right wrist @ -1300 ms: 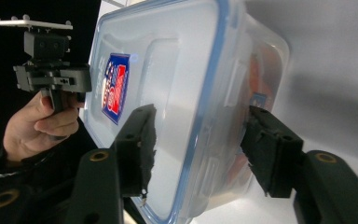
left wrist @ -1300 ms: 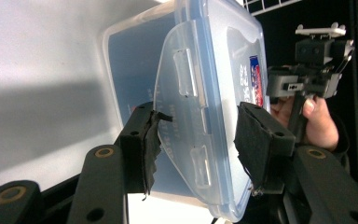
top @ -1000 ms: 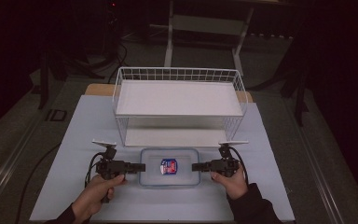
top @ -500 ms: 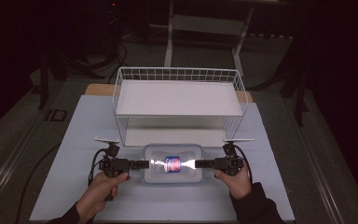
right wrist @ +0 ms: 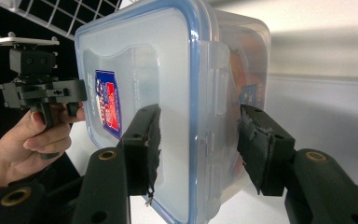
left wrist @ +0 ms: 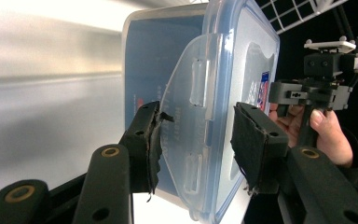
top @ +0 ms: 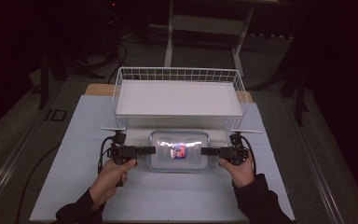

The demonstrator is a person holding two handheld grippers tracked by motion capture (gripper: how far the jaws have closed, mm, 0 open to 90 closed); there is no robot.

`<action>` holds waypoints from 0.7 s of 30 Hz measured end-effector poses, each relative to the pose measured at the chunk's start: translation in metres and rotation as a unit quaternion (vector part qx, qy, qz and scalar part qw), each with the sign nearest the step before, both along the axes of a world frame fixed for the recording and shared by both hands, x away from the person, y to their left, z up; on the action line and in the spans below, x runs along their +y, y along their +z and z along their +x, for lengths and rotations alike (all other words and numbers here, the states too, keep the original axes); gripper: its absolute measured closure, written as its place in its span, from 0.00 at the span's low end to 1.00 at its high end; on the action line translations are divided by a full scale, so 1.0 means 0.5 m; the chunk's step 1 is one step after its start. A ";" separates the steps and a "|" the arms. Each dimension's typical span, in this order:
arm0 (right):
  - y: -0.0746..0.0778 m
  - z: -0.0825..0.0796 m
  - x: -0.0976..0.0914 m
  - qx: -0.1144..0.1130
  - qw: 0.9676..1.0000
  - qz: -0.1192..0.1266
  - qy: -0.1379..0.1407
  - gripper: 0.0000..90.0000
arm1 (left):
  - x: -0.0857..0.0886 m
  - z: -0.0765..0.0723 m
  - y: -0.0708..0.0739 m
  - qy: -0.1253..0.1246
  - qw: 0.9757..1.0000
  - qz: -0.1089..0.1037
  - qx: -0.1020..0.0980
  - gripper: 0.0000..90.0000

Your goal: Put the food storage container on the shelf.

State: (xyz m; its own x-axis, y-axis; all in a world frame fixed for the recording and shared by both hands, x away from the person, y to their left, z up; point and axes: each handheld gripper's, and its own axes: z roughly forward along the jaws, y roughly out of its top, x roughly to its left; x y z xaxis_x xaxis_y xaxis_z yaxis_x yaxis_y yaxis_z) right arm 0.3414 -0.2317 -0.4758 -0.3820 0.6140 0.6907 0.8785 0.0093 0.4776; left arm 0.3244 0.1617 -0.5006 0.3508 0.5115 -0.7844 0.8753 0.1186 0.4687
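One clear, blue-rimmed lidded container (top: 179,150).

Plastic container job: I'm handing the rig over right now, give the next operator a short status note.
Left gripper: shut on the plastic container, at its left end flap.
Right gripper: shut on the container's right end.
Container: held between both grippers, over the white mat, just in front of the wire basket shelf; lid on.
Done: two-handed grip.
Left: probably placing it on or under the shelf.
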 end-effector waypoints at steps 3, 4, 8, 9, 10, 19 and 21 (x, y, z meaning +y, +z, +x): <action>-0.004 0.009 -0.004 -0.007 1.000 -0.003 -0.008 0.55 | -0.005 0.008 -0.011 0.005 1.000 -0.008 -0.005 0.58; -0.004 0.011 -0.005 -0.009 1.000 -0.003 -0.011 0.55 | -0.007 0.010 -0.014 0.010 1.000 -0.009 -0.012 0.58; -0.008 0.020 -0.005 -0.014 1.000 -0.002 -0.021 0.55 | -0.008 0.018 -0.022 0.020 1.000 -0.012 -0.017 0.58; -0.010 0.023 -0.006 -0.015 1.000 -0.001 -0.023 0.55 | -0.009 0.020 -0.024 0.021 0.999 -0.013 -0.019 0.58; -0.011 0.025 -0.006 -0.016 1.000 0.001 -0.026 0.55 | -0.011 0.021 -0.026 0.024 0.999 -0.015 -0.020 0.58; -0.019 0.037 -0.004 -0.033 0.998 0.009 -0.043 0.55 | -0.009 0.032 -0.032 0.032 0.999 -0.017 -0.035 0.58; -0.022 0.039 -0.003 -0.035 0.998 0.010 -0.045 0.55 | -0.009 0.034 -0.035 0.038 0.998 -0.019 -0.039 0.58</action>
State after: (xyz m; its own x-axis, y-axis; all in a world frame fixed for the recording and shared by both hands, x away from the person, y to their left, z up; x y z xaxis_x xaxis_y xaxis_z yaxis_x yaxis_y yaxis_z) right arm 0.3611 -0.2333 -0.4869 -0.3728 0.6340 0.6776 0.8402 -0.0794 0.5365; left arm 0.3411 0.1573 -0.5182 0.3721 0.5096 -0.7758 0.8244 0.2026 0.5285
